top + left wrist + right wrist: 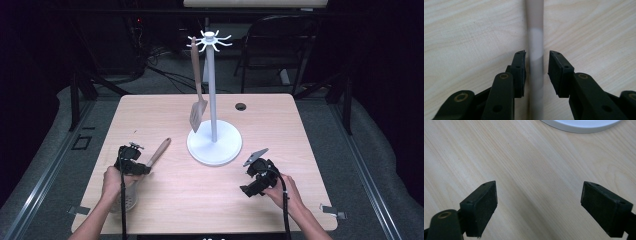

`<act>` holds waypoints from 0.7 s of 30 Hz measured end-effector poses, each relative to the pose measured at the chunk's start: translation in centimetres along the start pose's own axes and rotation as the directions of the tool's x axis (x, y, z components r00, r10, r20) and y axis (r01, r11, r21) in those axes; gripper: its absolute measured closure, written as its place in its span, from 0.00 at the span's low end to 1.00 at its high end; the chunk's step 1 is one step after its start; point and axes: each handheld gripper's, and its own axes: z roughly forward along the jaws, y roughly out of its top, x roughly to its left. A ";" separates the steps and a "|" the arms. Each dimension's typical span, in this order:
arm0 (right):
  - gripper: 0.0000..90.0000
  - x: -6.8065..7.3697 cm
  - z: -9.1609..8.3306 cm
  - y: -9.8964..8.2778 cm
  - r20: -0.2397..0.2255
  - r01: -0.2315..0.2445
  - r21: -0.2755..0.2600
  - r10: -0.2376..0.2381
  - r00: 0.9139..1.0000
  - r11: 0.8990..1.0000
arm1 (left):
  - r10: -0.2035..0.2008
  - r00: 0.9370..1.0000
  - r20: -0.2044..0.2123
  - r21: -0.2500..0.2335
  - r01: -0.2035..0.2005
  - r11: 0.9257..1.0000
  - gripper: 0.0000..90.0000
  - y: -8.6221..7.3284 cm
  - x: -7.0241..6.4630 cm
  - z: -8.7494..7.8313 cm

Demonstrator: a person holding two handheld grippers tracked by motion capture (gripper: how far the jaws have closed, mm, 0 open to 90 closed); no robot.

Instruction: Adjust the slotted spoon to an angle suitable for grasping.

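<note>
No brand, label or legible writing appears on any item. The skimmer point(145, 167) lies flat on the table point(165, 200) near its front-left corner, long axis diagonal: the wooden handle end points toward the table centre and the rack base point(214, 145), while the perforated metal bowl lies at the front edge beside the left hand point(114, 181). The left gripper point(131, 161) straddles the handle point(535, 62); in the left gripper view the handle runs straight up between the two pads point(520, 72), with a narrow gap visible on each side, so the jaws stand narrowly apart and not pressed on it. The right gripper point(257, 175), held near the front-right area of the table, has its jaws wide apart over bare wood. A wooden spatula point(198, 92) hangs from the rack, blade down.
</note>
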 end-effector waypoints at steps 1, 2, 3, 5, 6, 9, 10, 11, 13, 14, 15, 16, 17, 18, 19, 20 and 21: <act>0.15 0.0 0.0 0.0 0.000 -0.004 -0.005 0.004 1.000 1.000 | -0.003 1.000 -0.004 -0.001 0.003 1.000 0.74 0.2 0.0 0.1; 0.15 0.0 0.1 0.0 -0.001 -0.004 -0.006 0.004 1.000 1.000 | -0.007 1.000 -0.009 0.008 0.007 1.000 0.77 0.4 0.2 0.5; 0.15 0.0 0.1 0.0 -0.001 -0.004 -0.006 0.004 1.000 1.000 | -0.007 1.000 -0.009 0.008 0.007 1.000 0.78 0.4 0.2 0.5; 0.15 0.0 0.0 0.0 0.003 0.000 -0.001 0.000 1.000 1.000 | -0.015 1.000 -0.005 0.010 0.015 1.000 0.79 0.6 0.3 0.6; 0.15 0.0 0.0 0.0 0.004 -0.002 -0.002 0.002 1.000 1.000 | -0.009 1.000 -0.008 0.013 0.009 1.000 0.80 0.7 0.2 0.6; 0.15 -0.1 0.0 0.0 0.005 0.002 0.003 -0.003 1.000 1.000 | 0.007 1.000 -0.016 0.020 -0.007 1.000 0.82 1.0 -0.1 0.8; 0.15 -0.1 0.1 0.0 0.005 0.001 0.004 -0.001 1.000 1.000 | 0.007 1.000 -0.016 0.020 -0.007 1.000 0.82 1.0 -0.1 0.8; 0.15 -0.1 0.1 0.0 0.005 0.001 0.004 -0.001 1.000 1.000 | 0.015 1.000 -0.021 0.024 -0.014 1.000 0.82 1.1 -0.1 0.8; 0.15 -0.1 0.1 0.0 0.003 0.001 0.005 -0.001 1.000 1.000 | 0.033 0.999 -0.040 0.037 -0.031 0.999 0.83 1.3 -0.4 0.9; 0.15 -0.1 0.1 0.0 0.003 0.002 0.004 -0.002 1.000 1.000 | 0.033 0.999 -0.040 0.037 -0.031 0.999 0.83 1.3 -0.4 0.9; 0.15 -0.1 0.1 0.0 0.003 0.002 0.004 -0.002 1.000 1.000 | 0.037 0.998 -0.045 0.043 -0.035 0.998 0.83 1.3 -0.5 0.9; 0.15 -0.1 0.1 0.0 -0.002 -0.001 0.001 0.001 1.000 1.000 | 0.041 0.998 -0.051 0.041 -0.039 0.998 0.83 1.3 -0.5 0.9; 0.15 -0.1 0.1 0.0 -0.004 -0.001 -0.001 0.001 1.000 1.000 | 0.050 0.997 -0.051 0.046 -0.048 0.998 0.83 1.3 -0.6 0.9; 0.15 -0.1 0.1 0.0 0.002 0.002 0.006 -0.002 1.000 1.000 | 0.053 0.997 -0.053 0.044 -0.051 0.998 0.84 1.3 -0.6 0.9; 0.15 -0.1 0.1 0.0 0.001 0.003 0.007 -0.003 1.000 1.000 | 0.058 0.997 -0.050 0.036 -0.056 0.998 0.84 1.2 -0.5 0.9; 0.15 -0.1 0.1 0.0 0.001 0.003 0.007 -0.003 1.000 1.000 | 0.058 0.997 -0.050 0.036 -0.056 0.998 0.84 1.2 -0.5 0.9; 0.15 -0.2 0.1 0.0 -0.001 0.001 0.009 -0.001 1.000 1.000 | 0.053 0.998 -0.042 0.026 -0.052 0.998 0.84 1.1 -0.5 0.8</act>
